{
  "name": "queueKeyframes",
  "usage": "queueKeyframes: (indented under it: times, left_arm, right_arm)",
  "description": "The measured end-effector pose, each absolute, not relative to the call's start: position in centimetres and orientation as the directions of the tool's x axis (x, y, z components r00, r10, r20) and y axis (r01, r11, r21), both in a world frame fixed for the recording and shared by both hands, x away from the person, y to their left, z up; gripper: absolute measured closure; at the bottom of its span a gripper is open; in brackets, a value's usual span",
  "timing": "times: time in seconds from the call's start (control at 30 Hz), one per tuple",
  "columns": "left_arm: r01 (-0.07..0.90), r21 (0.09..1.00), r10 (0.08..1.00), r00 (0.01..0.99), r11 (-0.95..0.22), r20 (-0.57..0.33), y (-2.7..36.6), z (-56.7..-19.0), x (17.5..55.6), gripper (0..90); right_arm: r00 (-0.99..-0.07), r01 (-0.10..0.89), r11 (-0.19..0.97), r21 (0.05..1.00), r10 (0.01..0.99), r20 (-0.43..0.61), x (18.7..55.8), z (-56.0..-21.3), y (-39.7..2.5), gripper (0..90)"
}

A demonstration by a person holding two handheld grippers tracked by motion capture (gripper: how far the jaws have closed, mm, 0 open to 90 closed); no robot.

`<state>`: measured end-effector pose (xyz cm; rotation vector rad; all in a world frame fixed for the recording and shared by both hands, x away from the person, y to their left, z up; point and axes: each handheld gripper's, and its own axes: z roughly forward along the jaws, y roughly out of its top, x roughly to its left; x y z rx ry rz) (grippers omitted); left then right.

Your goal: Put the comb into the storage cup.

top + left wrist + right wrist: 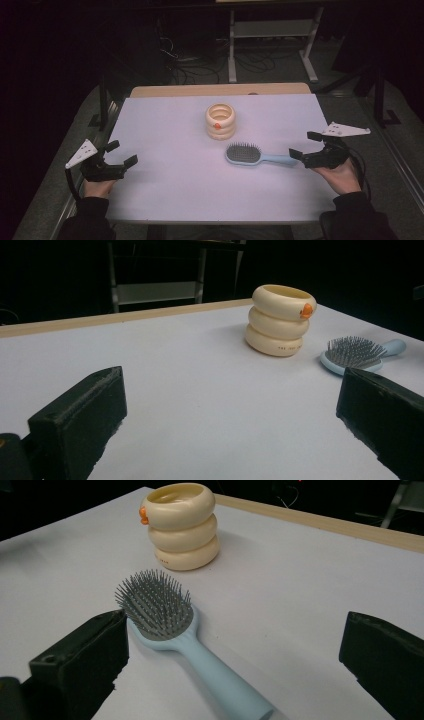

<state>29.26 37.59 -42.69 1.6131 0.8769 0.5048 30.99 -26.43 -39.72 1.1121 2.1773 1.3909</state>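
R hand-held gripper (306, 146) is wide open, holding nothing, parked at the brush (255, 155) handle tip, approx 3 o'clock on the surface (165, 125). The brush lies flat, bristles up, head pointing to 9 o'clock, handle running toward my R hand. It sits just beside the cup (220, 121), not touching, cup at its 11 o'clock. L hand-held gripper (116, 154) is also wide open, empty, down at 8 o'clock, well apart from both things.

Step in hand, as I read it: grab the brush by the handle w/ the R gripper. To do it well I'd bring the jaws down so the handle runs between them, close on the mid handle, not the very tip, else the heavy head may droop. Keep off the bristles. Lift straight so the head doesn't clip the cup.

R gripper view: the handle (220, 680) runs between my jaws, closer to the left-hand one, so I'd shift a bit to centre it. High view doesn't give me that offset. L gripper view shows small print low on the cup (280, 320) and the orange mark (306, 310) side-on; from above that mark is just a dot. High view alone gives me both hands and the whole layout.
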Motion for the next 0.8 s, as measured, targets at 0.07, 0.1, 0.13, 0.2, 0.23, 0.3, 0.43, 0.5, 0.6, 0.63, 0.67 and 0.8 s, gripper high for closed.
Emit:
queueKeyframes:
  times: [0.07,0.1,0.13,0.2,0.23,0.3,0.43,0.5,0.6,0.63,0.67,0.8]
  left_arm:
    - [0.268,0.962,0.768,0.625,-0.046,-0.138,37.6,-42.7,29.3,0.0]
    - [0.269,0.962,0.768,0.626,-0.046,-0.138,37.6,-42.7,29.3,0.0]
    - [0.269,0.962,0.768,0.625,-0.045,-0.139,37.6,-42.7,29.3,0.0]
    - [0.269,0.962,0.768,0.625,-0.044,-0.140,37.6,-42.7,29.3,0.0]
    - [0.271,0.962,0.768,0.625,-0.046,-0.139,37.6,-42.7,29.3,0.0]
    - [0.272,0.961,0.768,0.626,-0.047,-0.139,37.6,-42.7,29.3,0.0]
    - [0.271,0.961,0.767,0.626,-0.046,-0.140,37.6,-42.7,29.3,0.0]
    - [0.272,0.961,0.767,0.626,-0.047,-0.140,37.6,-42.7,29.3,0.0]
    - [0.272,0.961,0.767,0.626,-0.047,-0.140,37.6,-42.7,29.3,0.0]
    - [0.272,0.961,0.767,0.627,-0.047,-0.140,37.6,-42.7,29.3,0.0]
    - [0.272,0.961,0.767,0.627,-0.049,-0.139,37.6,-42.7,29.3,0.0]
    - [0.272,0.961,0.766,0.628,-0.046,-0.141,37.6,-42.7,29.3,0.0]
  right_arm:
    - [-0.647,0.441,0.232,0.867,0.752,0.128,31.2,-39.7,-26.4,0.0]
    - [-0.648,0.446,0.241,0.862,0.751,0.125,31.3,-39.7,-26.4,0.0]
    - [-0.648,0.449,0.245,0.859,0.752,0.124,31.5,-39.7,-26.4,0.0]
    - [-0.650,0.453,0.254,0.855,0.751,0.121,31.7,-39.5,-26.4,0.0]
    - [-0.650,0.455,0.258,0.853,0.750,0.120,31.9,-39.4,-26.4,0.0]
    - [-0.652,0.457,0.268,0.848,0.750,0.114,32.1,-39.2,-26.4,0.0]
    - [-0.659,0.464,0.295,0.835,0.745,0.103,32.6,-38.9,-26.3,0.0]
    - [-0.665,0.466,0.312,0.828,0.741,0.095,32.9,-38.7,-26.1,0.0]
    - [-0.678,0.465,0.339,0.818,0.730,0.083,33.2,-38.4,-25.8,0.0]
    - [-0.682,0.467,0.348,0.813,0.727,0.081,33.4,-38.2,-25.7,0.0]
    - [-0.686,0.468,0.359,0.808,0.724,0.075,33.5,-38.1,-25.6,0.0]
    - [-0.703,0.467,0.395,0.791,0.708,0.062,33.9,-37.7,-25.0,0.0]
